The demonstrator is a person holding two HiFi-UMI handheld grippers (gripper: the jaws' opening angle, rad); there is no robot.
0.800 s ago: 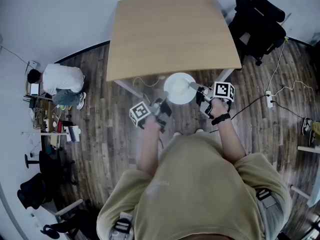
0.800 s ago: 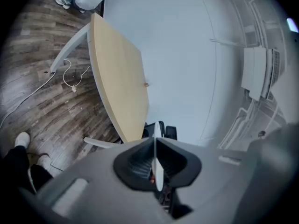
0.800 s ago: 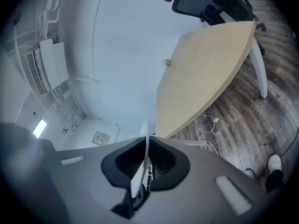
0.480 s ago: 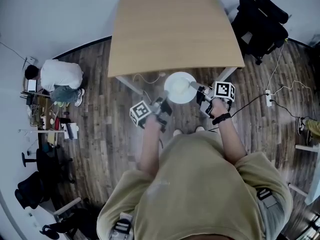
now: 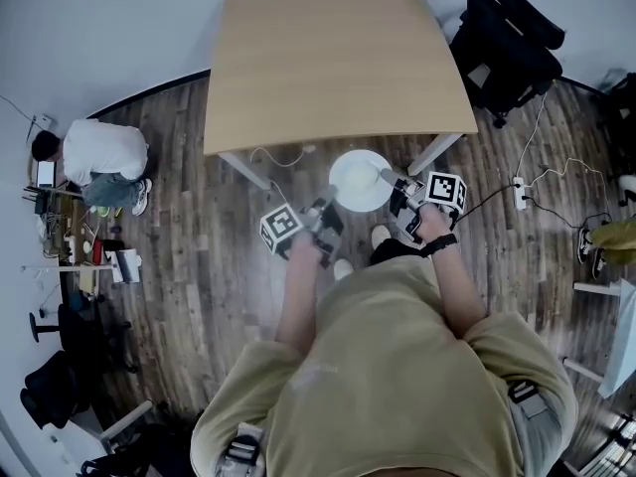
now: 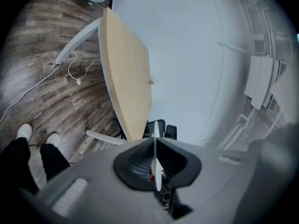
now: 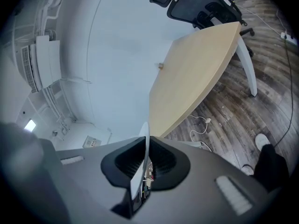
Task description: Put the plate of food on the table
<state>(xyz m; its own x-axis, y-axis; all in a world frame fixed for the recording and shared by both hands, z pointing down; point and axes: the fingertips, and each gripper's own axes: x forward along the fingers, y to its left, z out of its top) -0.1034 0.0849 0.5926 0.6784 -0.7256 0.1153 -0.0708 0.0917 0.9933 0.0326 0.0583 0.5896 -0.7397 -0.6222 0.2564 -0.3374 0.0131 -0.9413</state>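
A round white plate hangs in the air over the wooden floor, just short of the near edge of the bare wooden table. My left gripper is shut on the plate's near-left rim and my right gripper is shut on its right rim. In the left gripper view the plate's rim shows edge-on between the jaws, with the table beyond. The right gripper view shows the same thin rim pinched between the jaws and the table ahead. Any food on the plate is too pale to make out.
A black office chair stands at the table's right side. A person in a white top crouches on the floor at the left, by clutter and cables. A white cable and a power strip lie on the floor. White table legs stand close ahead.
The table, chair and crouching person have slid slightly in the head view, as the head moved. The plate stays in both grippers at about the same spot before the table's edge.
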